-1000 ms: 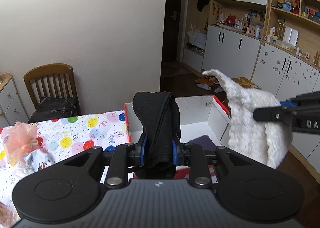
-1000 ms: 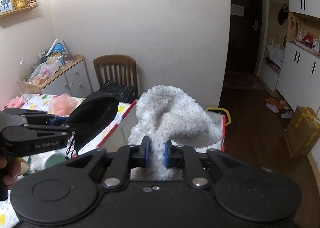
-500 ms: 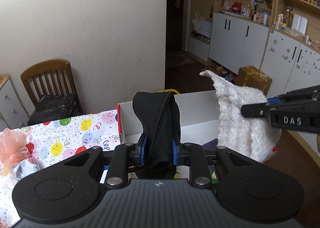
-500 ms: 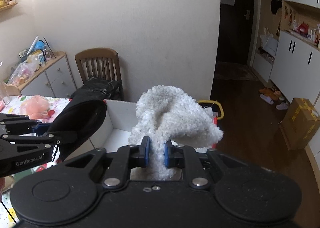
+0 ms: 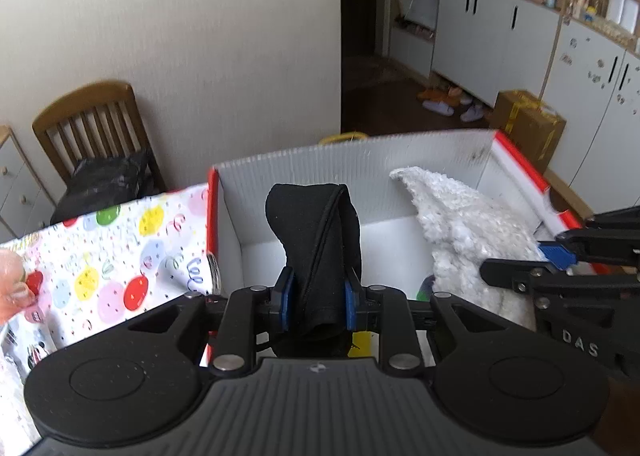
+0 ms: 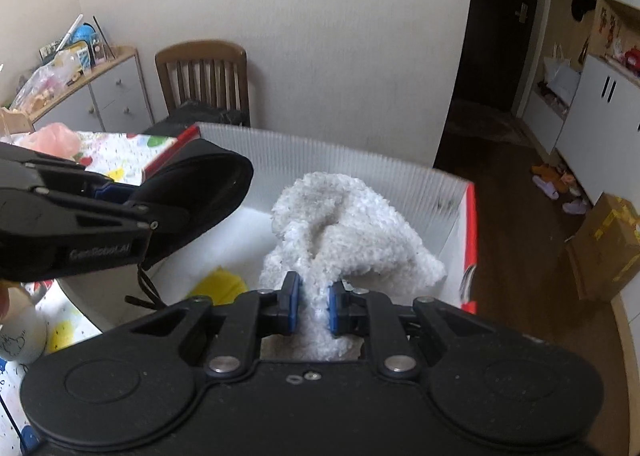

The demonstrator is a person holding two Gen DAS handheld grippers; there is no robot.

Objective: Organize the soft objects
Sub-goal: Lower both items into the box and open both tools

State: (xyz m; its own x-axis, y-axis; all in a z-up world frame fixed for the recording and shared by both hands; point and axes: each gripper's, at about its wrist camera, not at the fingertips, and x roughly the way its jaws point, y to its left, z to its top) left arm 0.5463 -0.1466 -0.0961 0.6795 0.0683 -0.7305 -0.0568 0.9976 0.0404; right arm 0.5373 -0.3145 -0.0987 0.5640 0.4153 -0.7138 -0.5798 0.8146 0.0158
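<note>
My left gripper (image 5: 316,306) is shut on a folded black cloth (image 5: 316,232) and holds it over the left part of a white corrugated box with red edges (image 5: 360,168). My right gripper (image 6: 313,308) is shut on a fluffy white cloth (image 6: 348,228) and holds it inside the box's right part (image 6: 360,172). The white cloth also shows in the left wrist view (image 5: 460,232), beside the right gripper (image 5: 556,256). The black cloth (image 6: 200,192) and left gripper (image 6: 116,196) show at the left of the right wrist view. Yellow items (image 6: 220,286) lie on the box floor.
A table with a balloon-print cover (image 5: 100,256) lies left of the box, with a pink bag (image 6: 52,140) on it. A wooden chair (image 5: 92,128) with a black bag stands by the wall. A cardboard carton (image 6: 608,248) sits on the floor at right.
Both grippers have moved forward and down with their cloths. The box now fills the middle of both views, and the white cloth has sunk into it.
</note>
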